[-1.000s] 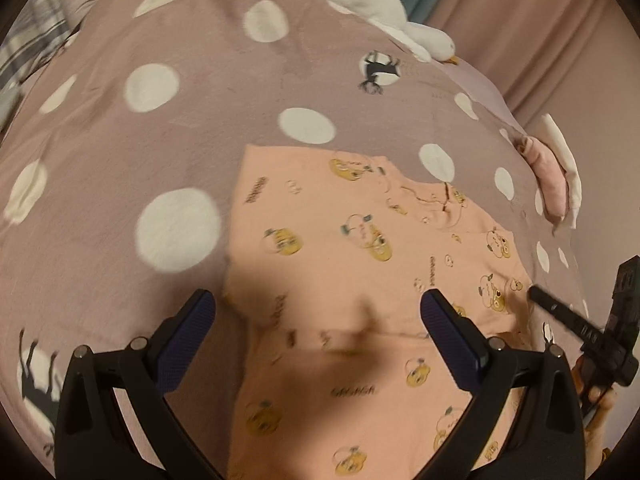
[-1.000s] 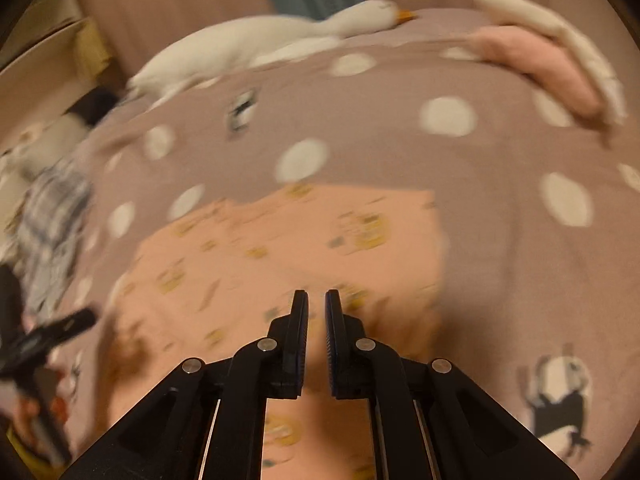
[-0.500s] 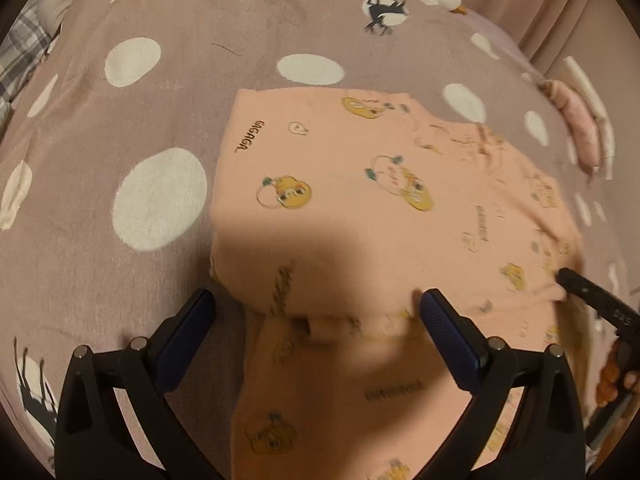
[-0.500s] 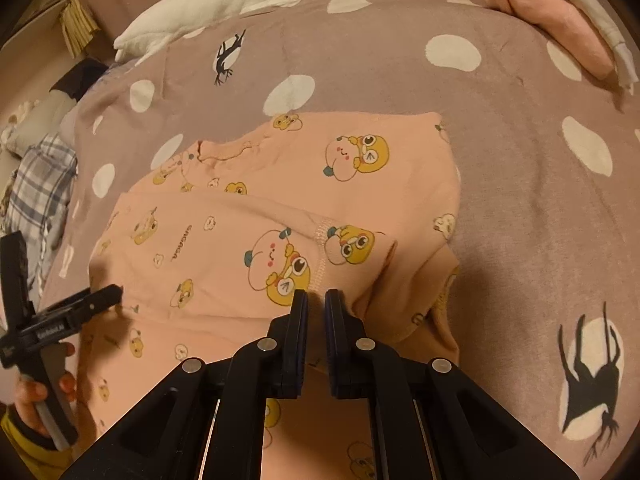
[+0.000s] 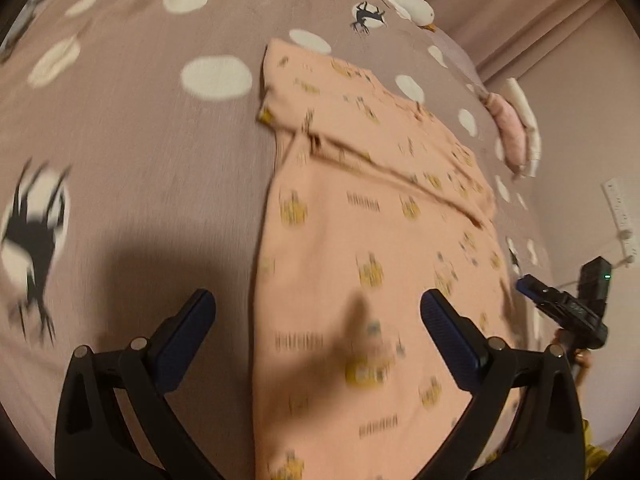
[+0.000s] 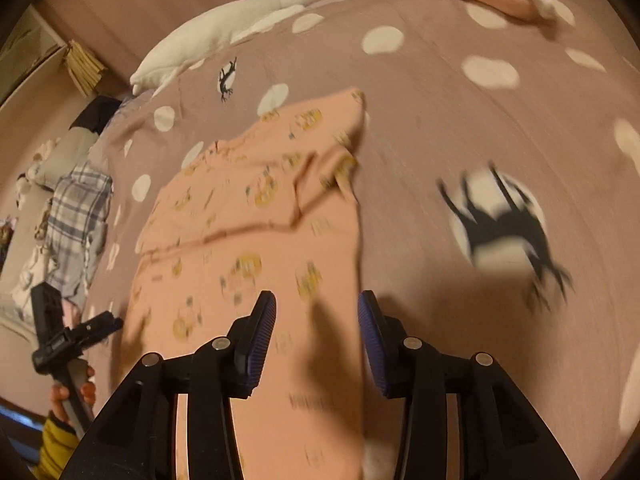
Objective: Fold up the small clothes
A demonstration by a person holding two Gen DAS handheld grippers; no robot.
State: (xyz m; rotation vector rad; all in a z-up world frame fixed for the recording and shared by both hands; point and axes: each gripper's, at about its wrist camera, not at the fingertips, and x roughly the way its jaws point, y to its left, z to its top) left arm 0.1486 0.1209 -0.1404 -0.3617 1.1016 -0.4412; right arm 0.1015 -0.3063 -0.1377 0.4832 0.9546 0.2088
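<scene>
Lying flat on the polka-dot bedspread [image 5: 132,152], the peach cartoon-print garment [image 5: 360,264] runs lengthwise straight away from both sets of jaws, its far end folded back over itself in a crosswise band. The left gripper [image 5: 318,316] hovers with jaws spread wide, the cloth's left edge between them. The right gripper [image 6: 316,320] is released too, jaws parted over the cloth's right edge. A white goose plush [image 6: 248,24] lies well beyond.

One peach garment [image 5: 360,240], two claws [image 5: 316,320] [image 6: 316,332]
</scene>
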